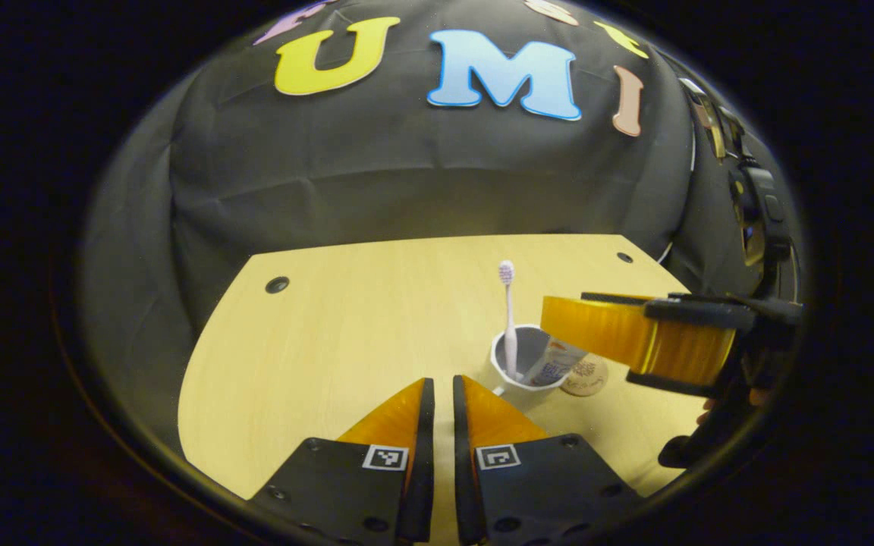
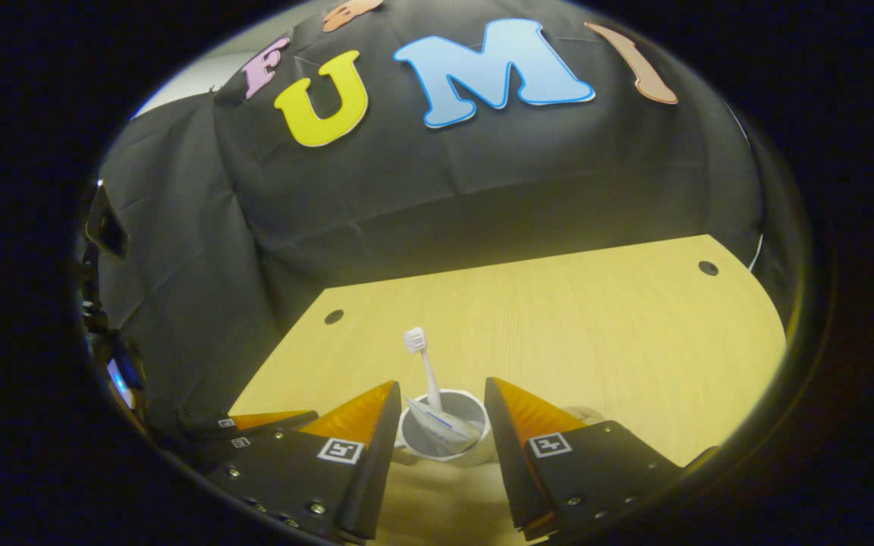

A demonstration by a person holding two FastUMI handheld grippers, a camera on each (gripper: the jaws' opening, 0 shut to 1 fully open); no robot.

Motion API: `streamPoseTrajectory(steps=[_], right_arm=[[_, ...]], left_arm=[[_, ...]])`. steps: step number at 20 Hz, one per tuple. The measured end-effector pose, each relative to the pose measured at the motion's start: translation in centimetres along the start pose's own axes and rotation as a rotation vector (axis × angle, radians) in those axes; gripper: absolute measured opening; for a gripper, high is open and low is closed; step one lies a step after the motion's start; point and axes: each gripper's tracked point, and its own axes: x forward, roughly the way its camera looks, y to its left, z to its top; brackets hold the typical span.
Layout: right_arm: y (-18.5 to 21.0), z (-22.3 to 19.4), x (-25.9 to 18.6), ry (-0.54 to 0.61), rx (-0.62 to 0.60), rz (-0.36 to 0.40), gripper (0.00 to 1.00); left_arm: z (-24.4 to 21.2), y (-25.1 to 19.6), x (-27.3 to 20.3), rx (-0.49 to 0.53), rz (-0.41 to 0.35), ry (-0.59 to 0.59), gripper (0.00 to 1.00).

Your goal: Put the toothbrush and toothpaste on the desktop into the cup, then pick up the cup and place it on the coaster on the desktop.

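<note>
Nearest in the left gripper view, the left gripper [image 1: 443,394] has its two fingers drawn almost together with only a thin slit between them and nothing in it, so it is clenched on air above the bare desktop [image 1: 346,341]. Just past its tips, toward 1 o'clock, stands the cup [image 1: 522,371], upright on the wood. Inside it the toothbrush [image 1: 509,318] stands nearly straight, bristles up, and the toothpaste [image 1: 558,362] leans against the rim on the 3 o'clock side. Just beyond the cup, at about 3 o'clock from it, lies the coaster [image 1: 585,377]; the cup looks to sit beside it, not on it, though the rim hides part of the edge.

In the right gripper view the right gripper [image 2: 441,413] is spread wide, its fingers on either side of the cup [image 2: 444,432] without clearly pressing on it; I judge it released and straddling the cup. The toothbrush [image 2: 425,371] rises toward 12 o'clock and the toothpaste [image 2: 437,426] lies across the mouth. A sliver of the coaster [image 2: 585,413] peeks out at 3 o'clock, behind the right finger.

So both items lie in the cup, and the step in hand seems to be taking hold of the cup. To do it well, the fingers should close evenly on the cup's wall below the rim, squarely across its widest part, clear of the leaning tube. A level lift would stop the tall brush from tipping out, and the coaster is only a short sideways carry away.
</note>
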Motion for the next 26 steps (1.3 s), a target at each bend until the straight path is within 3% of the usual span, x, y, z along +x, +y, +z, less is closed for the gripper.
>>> streamPoseTrajectory(steps=[1,2,3,7,8,9,10,11,12,13,14,15,16,20,21,22,23,24,26], right_arm=[[-0.3,0.5,-0.6,-0.01,0.003,-0.004,0.56],[-0.8,0.8,-1.2,-0.018,0.005,-0.013,0.64],[-1.2,1.3,-1.8,-0.024,0.009,-0.021,0.64],[-3.5,1.0,-3.7,-0.032,0.035,-0.066,0.64],[-4.0,0.8,-4.2,-0.032,0.042,-0.077,0.64],[-4.6,0.7,-4.6,-0.032,0.049,-0.09,0.64],[-5.1,0.5,-5.0,-0.032,0.057,-0.1,0.64],[-5.7,0.5,-5.4,-0.036,0.064,-0.111,0.56],[-6.2,0.4,-5.8,-0.038,0.072,-0.124,0.64],[-6.8,0.4,-6.3,-0.042,0.08,-0.136,0.64],[-7.4,0.3,-6.6,-0.045,0.089,-0.152,0.64],[-8.1,0.3,-7.0,-0.048,0.099,-0.166,0.56],[-8.8,0.2,-7.4,-0.05,0.109,-0.181,0.64],[-11.1,-0.3,-8.6,-0.058,0.157,-0.236,0.64],[-11.6,-0.5,-9.0,-0.057,0.169,-0.245,0.64],[-12.0,-0.8,-9.2,-0.055,0.18,-0.255,0.56],[-12.4,-1.1,-9.5,-0.051,0.19,-0.264,0.64],[-12.7,-1.3,-9.6,-0.048,0.2,-0.272,0.64],[-13.3,-1.7,-9.9,-0.045,0.219,-0.286,0.64]], left_arm=[[0.2,-0.5,0.0,0.025,-0.026,0.005,0.19],[0.3,-1.0,-0.2,0.055,-0.05,0.012,0.24],[0.4,-1.3,-0.3,0.086,-0.069,0.019,0.31],[0.8,-3.4,-0.2,0.185,-0.177,0.06,0.4],[0.5,-3.7,-0.1,0.206,-0.206,0.078,0.51],[0.1,-3.7,0.1,0.227,-0.224,0.098,0.53],[-0.2,-3.6,0.2,0.247,-0.237,0.125,0.53],[-0.6,-3.7,0.7,0.269,-0.244,0.154,0.46],[-1.0,-3.6,1.1,0.288,-0.251,0.182,0.49],[-1.6,-3.7,1.6,0.303,-0.258,0.212,0.53],[-1.9,-3.7,1.9,0.316,-0.267,0.239,0.4],[-2.2,-3.6,2.3,0.329,-0.276,0.265,0.46],[-2.4,-3.5,2.5,0.346,-0.276,0.288,0.46],[-1.7,-3.1,3.0,0.449,-0.284,0.313,0.52],[-1.7,-3.1,3.1,0.467,-0.288,0.323,0.39],[-1.7,-3.1,3.2,0.482,-0.298,0.328,0.39],[-1.7,-3.0,3.3,0.499,-0.3,0.339,0.47],[-1.7,-2.9,3.2,0.521,-0.311,0.351,0.54],[-1.9,-2.5,3.0,0.586,-0.341,0.382,0.85]])
